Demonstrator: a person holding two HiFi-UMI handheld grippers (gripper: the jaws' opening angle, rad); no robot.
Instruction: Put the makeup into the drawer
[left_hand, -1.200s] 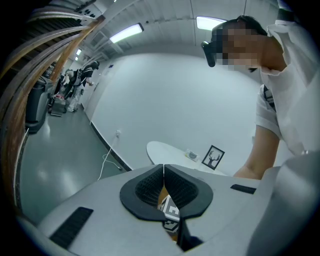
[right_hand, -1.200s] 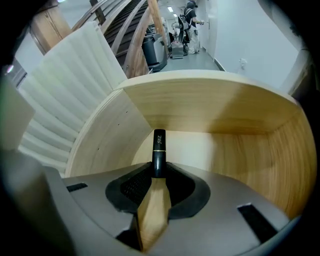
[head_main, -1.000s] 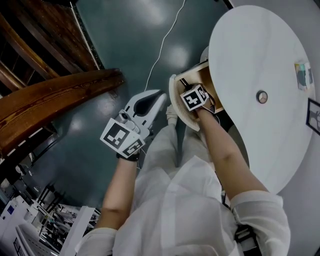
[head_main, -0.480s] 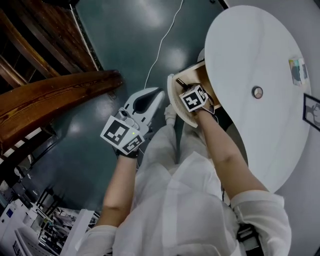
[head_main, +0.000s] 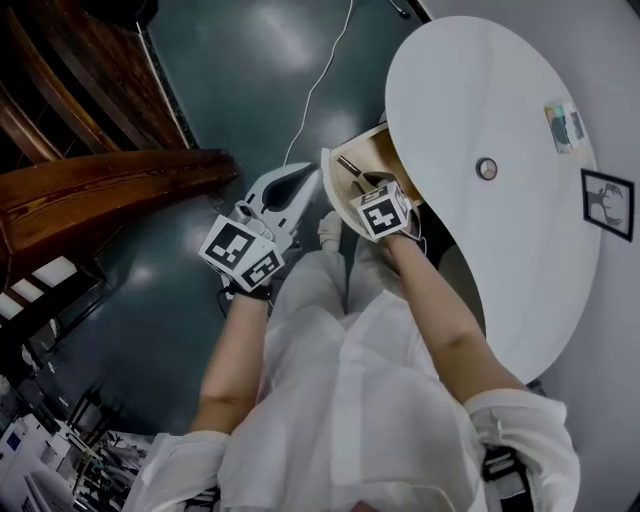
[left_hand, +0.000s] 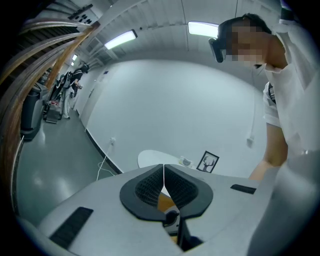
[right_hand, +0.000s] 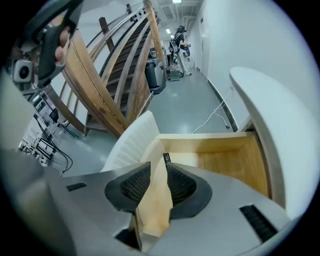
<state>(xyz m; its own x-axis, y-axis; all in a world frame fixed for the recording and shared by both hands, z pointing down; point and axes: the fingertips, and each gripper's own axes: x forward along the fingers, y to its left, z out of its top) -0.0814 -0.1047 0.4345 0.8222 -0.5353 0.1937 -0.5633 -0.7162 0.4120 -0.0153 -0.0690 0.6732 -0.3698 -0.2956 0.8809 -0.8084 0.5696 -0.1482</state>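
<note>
The wooden drawer stands pulled out from under the white oval table, its white ribbed front toward me. A thin dark makeup stick lies inside along that front. My right gripper hovers over the drawer, pointing steeply down. In the right gripper view it is open: only drawer wood shows in the gap, and the stick's tip peeks past the pads. My left gripper hangs left of the drawer, its pads shut on nothing.
A wooden stair rail runs along the left over the dark floor, where a white cable trails. On the table are a small round item, a small box and a framed deer picture.
My right gripper has risen away from the drawer, and the dark stick now shows lying inside it. The left gripper has lifted a little.
</note>
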